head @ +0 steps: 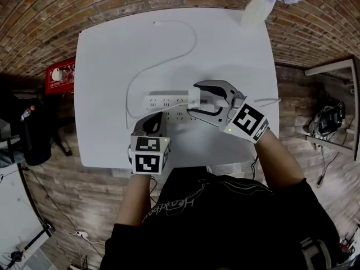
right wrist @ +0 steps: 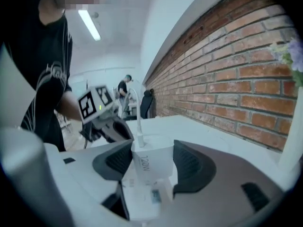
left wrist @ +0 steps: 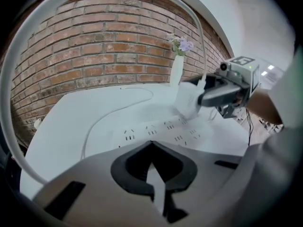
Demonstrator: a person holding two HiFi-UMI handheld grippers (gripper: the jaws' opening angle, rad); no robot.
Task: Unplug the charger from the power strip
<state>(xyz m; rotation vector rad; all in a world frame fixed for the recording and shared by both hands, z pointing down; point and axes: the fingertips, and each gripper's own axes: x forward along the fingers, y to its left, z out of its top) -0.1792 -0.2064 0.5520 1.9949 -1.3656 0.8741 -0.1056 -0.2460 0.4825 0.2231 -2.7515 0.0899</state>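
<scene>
A white power strip (head: 166,103) (left wrist: 151,131) lies across the middle of the white table (head: 112,49). My right gripper (head: 196,99) (right wrist: 151,155) is shut on the white charger (head: 194,96) (right wrist: 154,167) (left wrist: 187,100), which is marked 120W and sits at the strip's right part. It tilts slightly; I cannot tell whether its prongs are still in the socket. The charger's white cable (head: 135,77) (left wrist: 109,115) loops away over the table. My left gripper (head: 152,121) (left wrist: 151,145) is shut with nothing in it, and its tips rest on the strip's near left side.
A white vase with purple flowers (head: 259,7) (left wrist: 176,70) stands at the table's far right corner, against the brick wall. Another white cord (head: 267,100) runs off the right edge. A red object (head: 61,75) sits on the floor to the left.
</scene>
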